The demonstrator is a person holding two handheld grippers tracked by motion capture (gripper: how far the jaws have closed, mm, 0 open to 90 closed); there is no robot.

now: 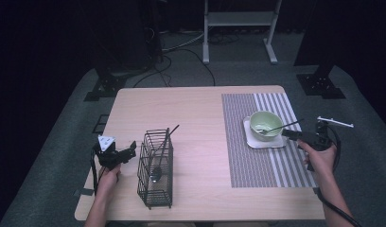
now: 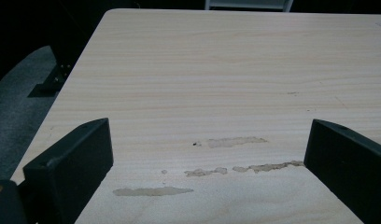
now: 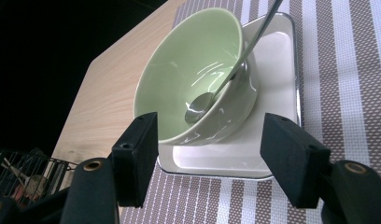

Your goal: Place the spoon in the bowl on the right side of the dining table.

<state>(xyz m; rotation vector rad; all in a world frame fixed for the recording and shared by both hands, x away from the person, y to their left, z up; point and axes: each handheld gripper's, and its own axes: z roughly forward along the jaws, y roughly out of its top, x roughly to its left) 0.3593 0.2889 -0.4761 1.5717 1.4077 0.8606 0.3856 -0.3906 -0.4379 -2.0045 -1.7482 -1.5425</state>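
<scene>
One spoon [image 3: 212,95] has been set in the bowl [image 3: 179,70] and released by the open right gripper [image 3: 209,154], while another waits in the basket [image 1: 155,168] beside the open, empty left gripper [image 1: 127,153].

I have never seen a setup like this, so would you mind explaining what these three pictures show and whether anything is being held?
A person at a pale wooden table holds a black two-jaw hand gripper in each hand. The high view looks down from above; the other two come from cameras riding on the grippers, looking along their jaws.

The left gripper stands open over bare, stained wood, beside a black wire basket holding a dark spoon.

On the right, a grey striped placemat carries a white square plate, a pale green ceramic bowl on it, and a metal spoon resting inside the bowl. The right gripper is open just in front of the bowl, its jaws apart with nothing between them.
</scene>
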